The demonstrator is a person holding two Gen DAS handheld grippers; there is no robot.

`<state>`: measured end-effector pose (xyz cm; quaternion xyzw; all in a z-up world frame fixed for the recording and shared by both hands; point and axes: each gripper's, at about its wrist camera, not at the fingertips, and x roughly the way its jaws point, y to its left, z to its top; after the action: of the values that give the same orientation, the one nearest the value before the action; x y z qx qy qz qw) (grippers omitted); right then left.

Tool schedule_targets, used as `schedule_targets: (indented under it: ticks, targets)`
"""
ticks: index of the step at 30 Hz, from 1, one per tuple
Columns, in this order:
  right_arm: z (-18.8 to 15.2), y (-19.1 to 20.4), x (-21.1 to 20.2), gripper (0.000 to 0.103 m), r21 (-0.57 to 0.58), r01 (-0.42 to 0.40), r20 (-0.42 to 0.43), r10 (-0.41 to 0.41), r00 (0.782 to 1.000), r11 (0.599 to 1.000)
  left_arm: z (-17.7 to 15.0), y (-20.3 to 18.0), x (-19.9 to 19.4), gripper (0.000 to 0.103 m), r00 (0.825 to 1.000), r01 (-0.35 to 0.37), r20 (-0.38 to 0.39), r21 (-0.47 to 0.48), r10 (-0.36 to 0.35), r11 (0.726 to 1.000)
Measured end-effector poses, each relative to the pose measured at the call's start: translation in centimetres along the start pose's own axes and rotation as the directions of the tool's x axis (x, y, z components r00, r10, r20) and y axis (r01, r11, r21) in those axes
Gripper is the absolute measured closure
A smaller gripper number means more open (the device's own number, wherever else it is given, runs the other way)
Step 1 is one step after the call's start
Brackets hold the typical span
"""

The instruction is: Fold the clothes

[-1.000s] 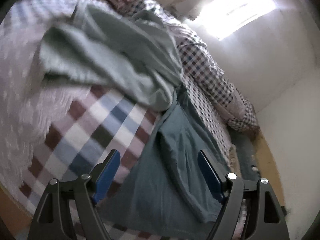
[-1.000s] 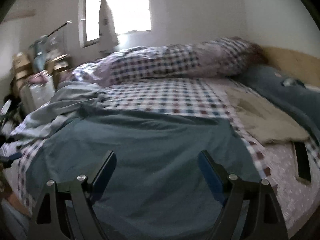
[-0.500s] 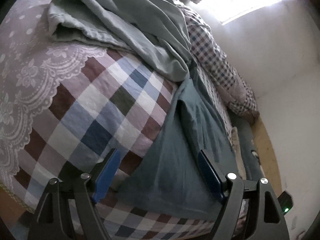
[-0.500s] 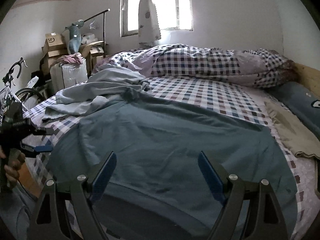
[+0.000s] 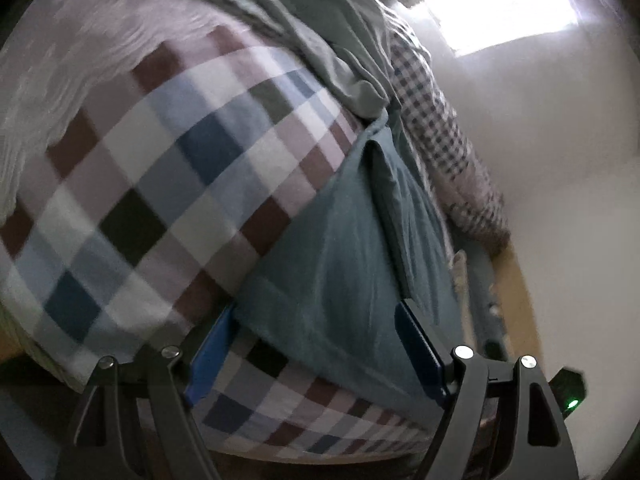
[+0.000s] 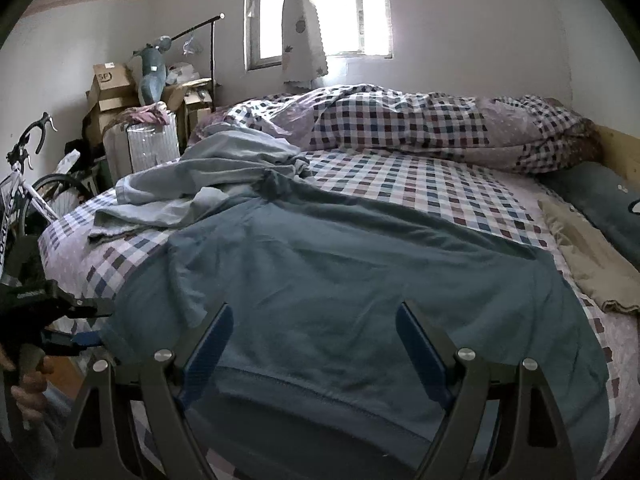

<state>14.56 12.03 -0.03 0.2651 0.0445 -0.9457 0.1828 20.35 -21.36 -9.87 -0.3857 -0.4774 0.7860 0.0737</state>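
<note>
The left gripper (image 5: 320, 344) has dropped to the teal shirt (image 6: 340, 280) corner; both grippers' jaws spread, ready to pinch its hem.

We see a bed (image 6: 420, 184) covered by a checked sheet (image 6: 440, 188) in white, blue and dark red squares. A teal garment (image 6: 340, 288) lies spread flat across its near half, reaching the near edge. A pale blue-grey garment (image 6: 208, 176) sits crumpled at the far left corner, touching the teal one. A rolled checked duvet (image 6: 400, 120) runs along the far side. At the right, a beige cloth (image 6: 588, 256) lies beside a dark blue pillow (image 6: 600, 200) next to the wooden headboard (image 6: 620, 148).
</note>
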Motion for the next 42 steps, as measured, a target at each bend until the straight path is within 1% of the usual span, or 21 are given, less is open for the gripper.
schedule_targets:
  ticks: [4, 7, 8, 9, 10, 11, 12, 16, 19, 20, 23, 26, 29, 32, 35, 36, 39, 40, 42]
  targets:
    - [-0.2, 0.1, 0.3, 0.016, -0.006, 0.007, -0.007, -0.007, 1.0, 1.0, 0.4, 0.6, -0.3, 0.02, 1.0, 0.011, 0.003, -0.029, -0.011, 1.0]
    - [-0.4, 0.2, 0.5, 0.016, -0.017, 0.011, -0.012, -0.011, 1.0, 1.0, 0.2, 0.3, -0.3, 0.023, 1.0, -0.008, 0.009, -0.007, 0.008, 1.0]
    - [-0.4, 0.3, 0.6, 0.016, -0.023, 0.013, -0.014, -0.013, 1.0, 1.0, 0.2, 0.2, -0.6, 0.028, 1.0, -0.013, 0.02, -0.001, 0.013, 1.0]
    - [-0.5, 0.4, 0.7, 0.016, -0.028, 0.015, -0.015, -0.015, 1.0, 1.0, 0.2, 0.3, -0.9, 0.039, 0.999, -0.018, 0.03, 0.0, 0.018, 1.0]
    - [-0.6, 0.5, 0.7, 0.016, -0.033, 0.017, -0.017, -0.017, 1.0, 0.999, 0.3, 0.3, -1.0, 0.045, 0.999, -0.028, 0.035, -0.004, 0.028, 1.0]
    - [-0.6, 0.6, 0.8, 0.016, -0.039, 0.019, -0.019, -0.019, 1.0, 0.999, 0.3, 0.4, -1.2, 0.055, 0.999, -0.037, 0.039, -0.008, 0.038, 0.999]
    - [-0.7, 0.6, 0.9, 0.016, -0.044, 0.02, -0.021, -0.021, 1.0, 0.999, 0.4, 0.5, -1.1, 0.062, 0.998, -0.048, 0.038, -0.013, 0.049, 0.999]
    - [-0.9, 1.1, 1.2, 0.016, -0.068, 0.02, -0.025, -0.022, 0.999, 0.998, 0.4, 0.7, -1.3, 0.075, 0.997, -0.071, 0.036, -0.016, 0.071, 0.997]
    - [-1.1, 2.1, 1.3, 0.016, -0.119, 0.023, -0.022, -0.025, 0.999, 0.993, 0.3, 0.5, -1.8, 0.084, 0.998, -0.052, 0.045, -0.015, 0.052, 0.999]
    - [-1.2, 2.5, 1.3, 0.016, -0.138, 0.024, -0.02, -0.027, 0.999, 0.99, 0.3, 0.4, -2.0, 0.089, 0.998, -0.044, 0.049, -0.014, 0.045, 0.999]
    - [-1.6, 4.0, 1.2, 0.016, -0.21, 0.026, -0.009, -0.029, 1.0, 0.977, 0.3, 0.1, -2.6, 0.091, 0.998, -0.027, 0.051, -0.01, 0.027, 1.0]
    - [-2.1, 6.3, 0.8, 0.016, -0.303, 0.031, 0.02, -0.026, 0.999, 0.952, 0.5, 0.1, -3.1, 0.092, 0.999, -0.007, 0.047, -0.017, 0.008, 1.0]
    - [-2.8, 9.5, 0.2, 0.016, -0.395, 0.026, 0.06, -0.003, 0.998, 0.918, 0.7, 0.1, -3.5, 0.093, 0.999, 0.018, 0.042, -0.025, -0.017, 1.0]
    - [-4.0, 13.5, -0.2, 0.016, -0.499, 0.023, 0.106, 0.034, 0.994, 0.867, 1.0, -0.3, -3.9, 0.096, 0.998, 0.052, 0.036, -0.025, -0.051, 0.998]
    - [-5.8, 17.6, 0.0, 0.016, -0.614, 0.042, 0.139, 0.056, 0.989, 0.788, 1.2, -0.6, -4.3, 0.097, 0.996, 0.091, 0.023, -0.021, -0.091, 0.996]
    - [-6.6, 18.9, 0.4, 0.016, -0.654, 0.068, 0.156, 0.047, 0.987, 0.753, 1.2, -0.7, -4.5, 0.097, 0.994, 0.103, 0.021, -0.02, -0.103, 0.994]
    - [-7.9, 21.1, 1.8, 0.016, -0.716, 0.134, 0.192, 0.008, 0.981, 0.685, 1.3, -0.9, -4.9, 0.098, 0.99, 0.142, 0.012, -0.018, -0.142, 0.99]
    - [-8.0, 21.5, 2.4, 0.016, -0.724, 0.154, 0.199, -0.01, 0.98, 0.673, 1.4, -1.0, -4.9, 0.098, 0.988, 0.152, 0.009, -0.018, -0.152, 0.988]
    - [-7.3, 21.5, 3.7, 0.016, -0.708, 0.186, 0.201, -0.057, 0.978, 0.681, 1.5, -1.0, -5.2, 0.098, 0.984, 0.179, 0.008, -0.025, -0.179, 0.984]
